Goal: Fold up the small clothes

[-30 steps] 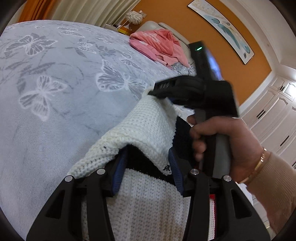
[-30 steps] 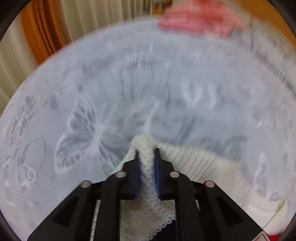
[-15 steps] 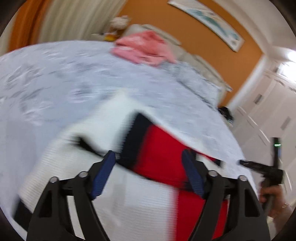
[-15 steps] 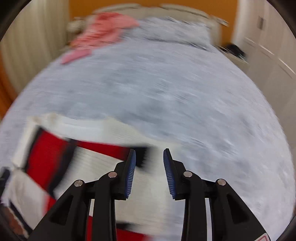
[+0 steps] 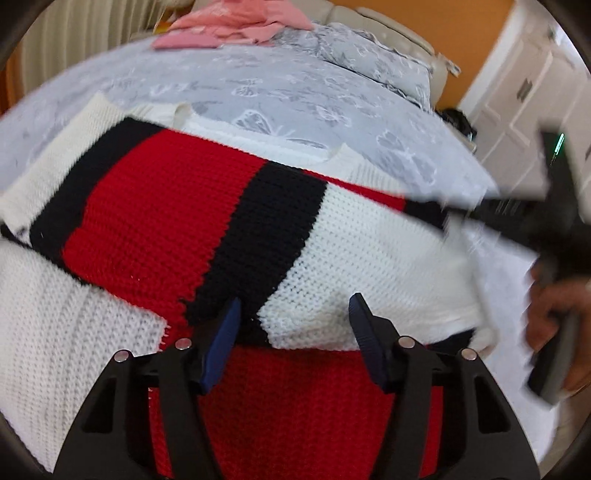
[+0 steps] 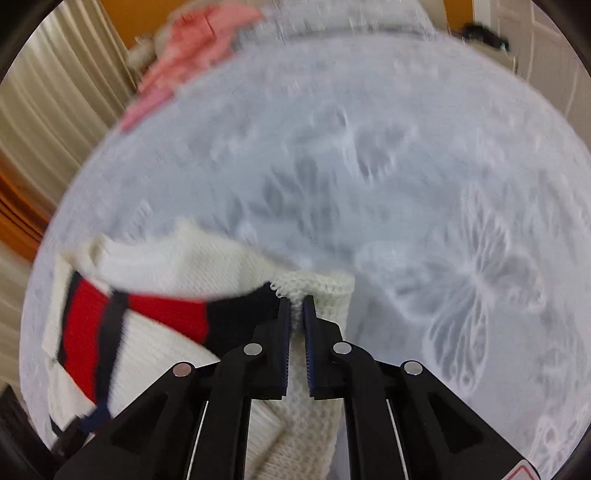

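Left wrist view first: the knit sweater (image 5: 155, 221), white with red and black blocks, is lying spread across the middle and lower part of the frame on the bed (image 5: 295, 92), which is wearing a grey butterfly-print cover. The left gripper (image 5: 293, 332) is hovering low centre over the sweater, its blue-padded fingers (image 5: 221, 343) standing apart and closing in, with knit showing between them but nothing pinched. A pile of pink clothes (image 5: 236, 26) is sitting at the top of the frame by the pillows. At the right edge a hand (image 5: 554, 314) is holding the right gripper, which is too blurry here to point at properly.

Right wrist view: the right gripper (image 6: 297, 314) is sitting bottom centre, fingers nearly pressed together and pinching a white ribbed edge of the sweater (image 6: 166, 266). The rest of the sweater is trailing off to the lower left. The bed cover is filling the right and top, and the pink clothes (image 6: 192, 48) are smearing across the upper left.
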`<state>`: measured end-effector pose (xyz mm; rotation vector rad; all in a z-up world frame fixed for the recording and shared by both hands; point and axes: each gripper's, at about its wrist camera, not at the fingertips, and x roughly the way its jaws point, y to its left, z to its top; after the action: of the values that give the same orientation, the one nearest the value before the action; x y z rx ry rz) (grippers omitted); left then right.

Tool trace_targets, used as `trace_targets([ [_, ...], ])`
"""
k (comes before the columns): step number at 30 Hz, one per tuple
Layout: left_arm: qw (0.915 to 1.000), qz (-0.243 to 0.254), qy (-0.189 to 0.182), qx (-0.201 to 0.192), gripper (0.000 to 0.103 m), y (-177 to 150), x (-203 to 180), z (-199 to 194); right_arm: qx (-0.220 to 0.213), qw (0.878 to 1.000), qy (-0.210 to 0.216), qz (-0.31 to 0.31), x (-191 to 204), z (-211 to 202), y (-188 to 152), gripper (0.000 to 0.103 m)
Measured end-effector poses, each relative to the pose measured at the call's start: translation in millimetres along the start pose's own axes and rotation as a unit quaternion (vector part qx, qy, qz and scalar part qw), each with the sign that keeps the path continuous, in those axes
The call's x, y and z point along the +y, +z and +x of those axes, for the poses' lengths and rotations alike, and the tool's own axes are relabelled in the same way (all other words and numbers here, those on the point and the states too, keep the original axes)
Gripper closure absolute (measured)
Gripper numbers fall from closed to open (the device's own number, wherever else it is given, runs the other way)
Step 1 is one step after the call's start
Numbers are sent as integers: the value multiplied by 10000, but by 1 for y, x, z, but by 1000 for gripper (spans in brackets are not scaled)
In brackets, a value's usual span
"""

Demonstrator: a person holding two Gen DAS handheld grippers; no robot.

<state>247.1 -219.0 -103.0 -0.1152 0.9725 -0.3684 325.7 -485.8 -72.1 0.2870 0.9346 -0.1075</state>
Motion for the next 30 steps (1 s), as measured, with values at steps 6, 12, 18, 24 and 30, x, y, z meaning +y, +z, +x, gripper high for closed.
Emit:
trace_targets([
  [6, 9988, 289, 355, -166, 41, -1, -12, 2, 235, 9958, -617, 629, -30, 7, -11, 89],
  [12, 9990, -115, -281, -332, 29, 6, 36, -60, -369, 9962, 181, 771, -29, -113, -104, 77],
  [18, 9989, -430, -66, -167, 25, -11, 84, -82, 84, 9984, -140, 538, -12, -115, -183, 67],
  [24, 9980, -603, -184, -88, 25, -6, 68, -65, 162, 9929, 189, 1167, -3, -71, -153, 63],
  [30, 9997, -94, 219, 113, 27, 16, 50, -21, -258, 9909, -290, 1286, -8, -81, -163, 97],
])
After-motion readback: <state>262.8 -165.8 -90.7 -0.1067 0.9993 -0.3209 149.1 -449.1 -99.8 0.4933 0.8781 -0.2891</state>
